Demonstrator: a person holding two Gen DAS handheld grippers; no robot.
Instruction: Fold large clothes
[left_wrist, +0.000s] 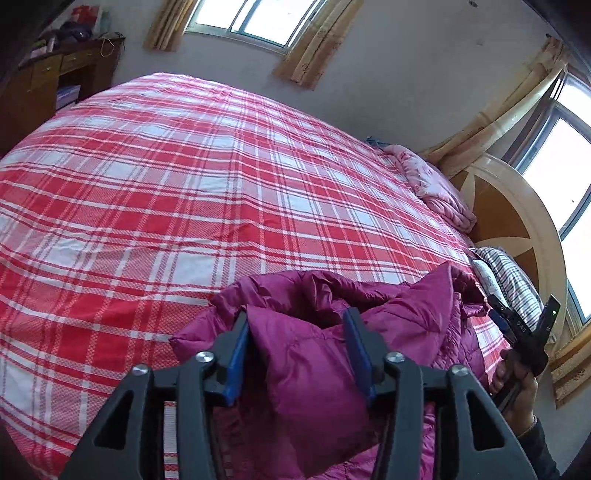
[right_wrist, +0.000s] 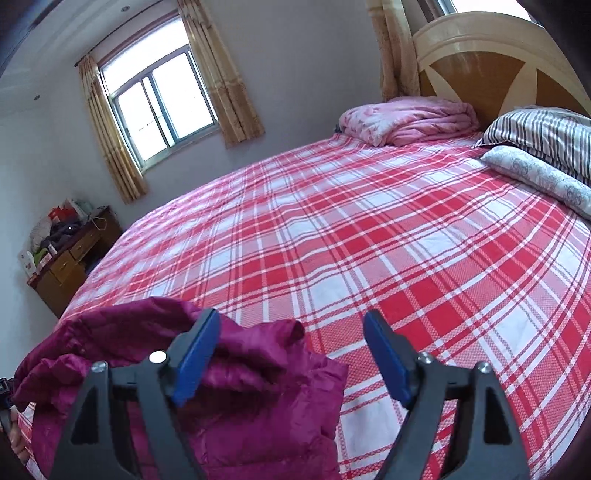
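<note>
Magenta quilted down jacket (left_wrist: 314, 369), shiny and puffy, heaped in a crumpled mound at the near edge of the red-and-white plaid bed sheet (left_wrist: 166, 192). No flat layout, no crease, no sleeve tucked in: folding apparently not begun, or at most at the gathering stage. Whole job left, judging by the bunched state: spread flat, sleeves in, body doubled over.

Left gripper (left_wrist: 299, 354), black frame with blue pads, spread fairly wide, a thick fold of jacket fabric bulging up between the fingers. Fabric touching the left pad and close against the right one, but no firm pinch visible; more straddled than clamped.

Right gripper (right_wrist: 291, 354) open wide. Left finger (right_wrist: 195, 354) lying against or just over the jacket's right-hand edge; right finger over bare sheet, holding nothing. Seen from the left wrist view at far right, gripped by a hand.

Plenty of sheet beyond the jacket for laying it out. Further off, near the wooden headboard (right_wrist: 491, 59): folded pink floral quilt (right_wrist: 406, 122), striped pillow (right_wrist: 546, 136), well apart from the jacket.
</note>
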